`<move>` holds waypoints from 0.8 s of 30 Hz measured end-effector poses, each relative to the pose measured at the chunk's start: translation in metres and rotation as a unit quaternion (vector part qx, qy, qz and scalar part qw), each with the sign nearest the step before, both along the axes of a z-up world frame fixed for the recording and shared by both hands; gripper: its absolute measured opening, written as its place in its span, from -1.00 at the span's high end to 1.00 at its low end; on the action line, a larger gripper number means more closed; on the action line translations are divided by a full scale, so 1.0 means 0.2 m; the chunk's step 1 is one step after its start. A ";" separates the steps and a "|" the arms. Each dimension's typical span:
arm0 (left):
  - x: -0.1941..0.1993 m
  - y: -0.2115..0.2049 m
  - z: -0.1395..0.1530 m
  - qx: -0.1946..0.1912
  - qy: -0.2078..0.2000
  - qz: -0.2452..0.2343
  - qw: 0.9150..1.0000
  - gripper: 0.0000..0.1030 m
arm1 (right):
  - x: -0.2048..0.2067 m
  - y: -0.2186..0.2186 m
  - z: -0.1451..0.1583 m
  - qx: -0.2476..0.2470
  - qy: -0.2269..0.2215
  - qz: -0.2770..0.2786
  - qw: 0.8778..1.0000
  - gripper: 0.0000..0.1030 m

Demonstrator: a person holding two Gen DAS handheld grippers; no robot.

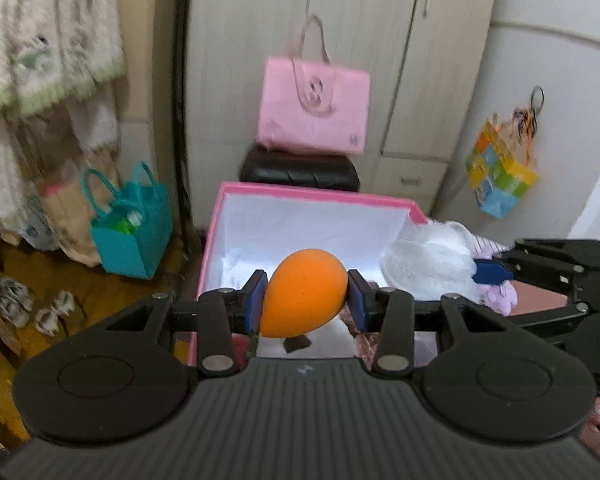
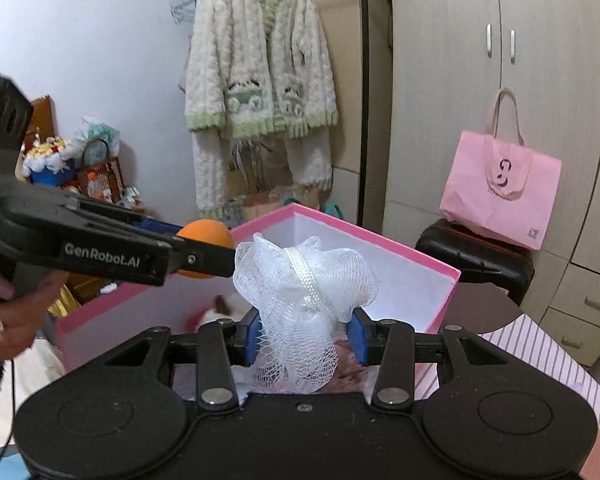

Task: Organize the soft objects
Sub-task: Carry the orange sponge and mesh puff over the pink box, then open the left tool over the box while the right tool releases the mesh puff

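Note:
An orange egg-shaped sponge (image 1: pixel 304 292) is pinched between the blue pads of my left gripper (image 1: pixel 306 300), which is shut on it above the near side of an open pink box (image 1: pixel 300 192) with a white inside. In the right wrist view my right gripper (image 2: pixel 306 336) is shut on a white mesh bath pouf (image 2: pixel 304 276), held over the same pink box (image 2: pixel 380 240). There the left gripper (image 2: pixel 204 248) comes in from the left with the orange sponge (image 2: pixel 206 232). The pouf (image 1: pixel 428 264) hangs at the box's right side. Blurred soft things lie at the box's bottom.
A pink tote bag (image 1: pixel 314 108) rests on a black stool (image 1: pixel 300 170) behind the box, in front of a wardrobe (image 1: pixel 360 40). A teal bag (image 1: pixel 132 232) and slippers (image 1: pixel 32 304) are on the floor to the left. A fluffy cardigan (image 2: pixel 260 80) hangs on the wall. A hand (image 2: pixel 4 312) grips the left tool.

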State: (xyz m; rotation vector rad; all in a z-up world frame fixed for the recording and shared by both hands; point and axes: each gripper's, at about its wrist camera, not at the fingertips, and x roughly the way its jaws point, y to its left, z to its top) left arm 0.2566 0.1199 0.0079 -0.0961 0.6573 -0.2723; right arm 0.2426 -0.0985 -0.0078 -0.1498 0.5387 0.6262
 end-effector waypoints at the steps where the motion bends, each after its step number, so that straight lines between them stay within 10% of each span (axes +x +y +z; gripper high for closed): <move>1: 0.04 0.01 -0.01 -0.010 0.017 0.002 1.000 0.19 | 0.03 0.01 -0.01 -0.006 0.002 0.001 1.000 0.06; 10: 0.14 -0.01 -0.09 0.033 0.032 0.016 0.999 0.06 | 0.19 0.11 -0.08 -0.042 0.015 0.001 0.999 -0.05; 14: 0.09 -0.05 -0.05 0.052 0.000 0.008 0.999 -0.25 | 0.21 0.11 -0.09 -0.043 0.011 -0.003 0.999 -0.42; 24: -0.21 -0.04 0.07 0.051 -0.054 -0.013 0.997 -0.50 | -0.06 -0.06 -0.03 0.006 -0.028 0.001 1.000 -0.60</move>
